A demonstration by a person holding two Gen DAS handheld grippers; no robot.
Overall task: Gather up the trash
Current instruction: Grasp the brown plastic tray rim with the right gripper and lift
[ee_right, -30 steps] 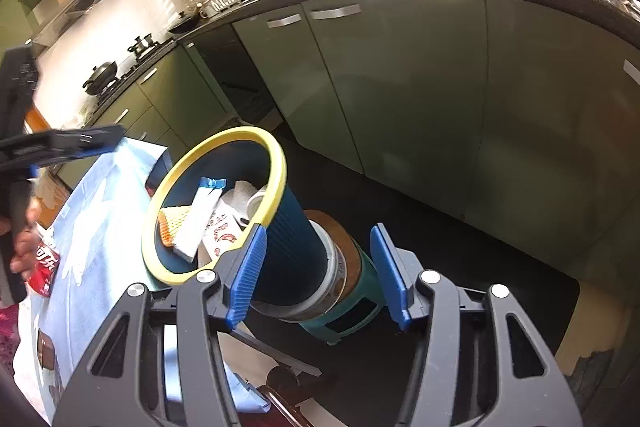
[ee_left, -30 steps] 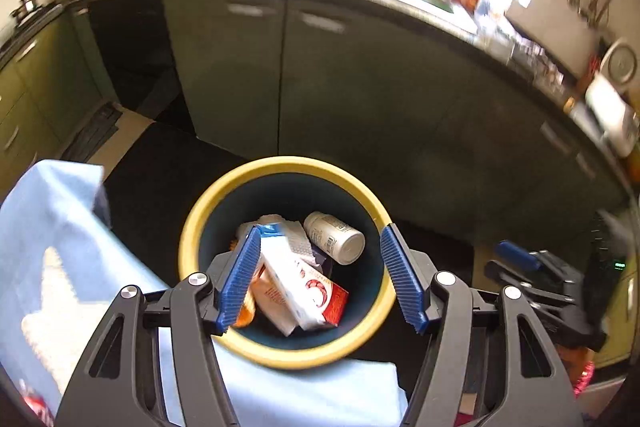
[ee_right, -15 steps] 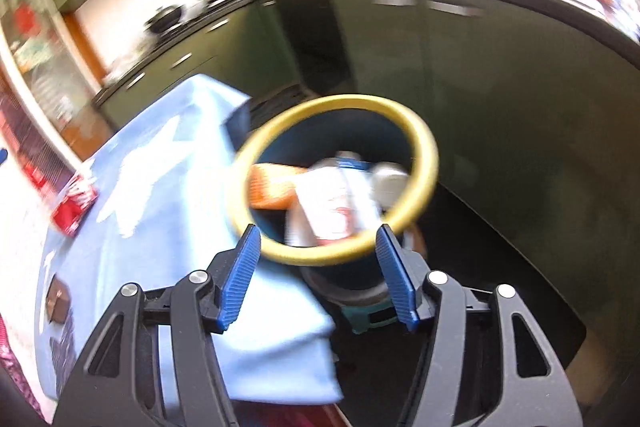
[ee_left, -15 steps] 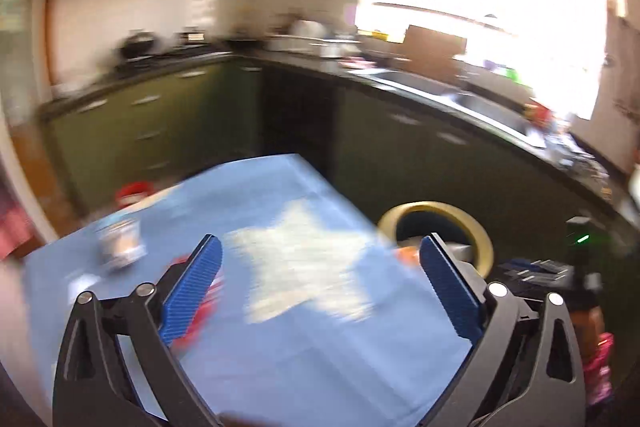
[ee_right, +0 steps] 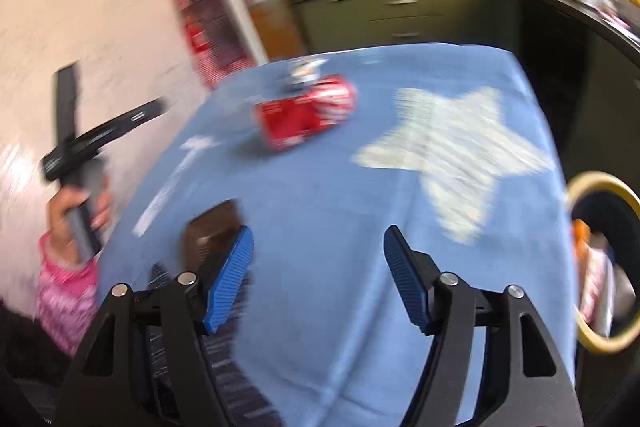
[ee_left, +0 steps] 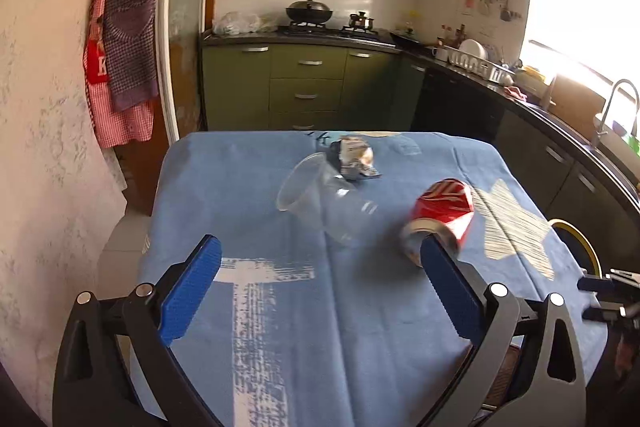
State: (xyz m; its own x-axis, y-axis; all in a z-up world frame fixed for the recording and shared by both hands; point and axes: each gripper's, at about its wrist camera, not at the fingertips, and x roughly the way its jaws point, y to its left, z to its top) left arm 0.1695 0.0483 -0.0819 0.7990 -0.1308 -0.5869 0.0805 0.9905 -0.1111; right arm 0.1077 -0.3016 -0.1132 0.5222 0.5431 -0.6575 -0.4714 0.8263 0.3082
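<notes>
1. The bench point(ee_left: 280, 307) wears a blue cloth printed with pale white shapes, among them a big star point(ee_right: 456, 155); every place below is given from that star.
2. A crushed red soda can point(ee_left: 442, 217) lies on its side just beside the star, on the side away from the yellow-rimmed trash bin. It is dented along its body, has white lettering, and turns its silver end toward the left gripper. In the right wrist view the can point(ee_right: 308, 113) is a blurred red shape.
3. A clear plastic cup point(ee_left: 320, 201) lies tipped over, farther from the star than the can and apart from it, its open mouth facing the wall with the hanging aprons.
4. A crumpled silver and dark wrapper point(ee_left: 354, 159) sits right behind the cup, toward the far edge of the bench; whether the two touch cannot be told.
5. The trash bin point(ee_right: 600, 263), dark with a yellow rim, stands off the edge of the bench on the star's other side. Orange and white packaging shows inside it.
6. The left gripper point(ee_left: 320, 291) hangs above the near part of the bench, its blue-padded jaws spread wide and holding nothing. One blue pad overlaps the can's silver end in the left wrist view.
7. The right gripper point(ee_right: 318, 275) hangs over the near edge of the cloth below the star, jaws spread apart and empty.
8. A small brown item point(ee_right: 212, 235), too blurred to name, lies on the cloth beside the right gripper's blue pad.
</notes>
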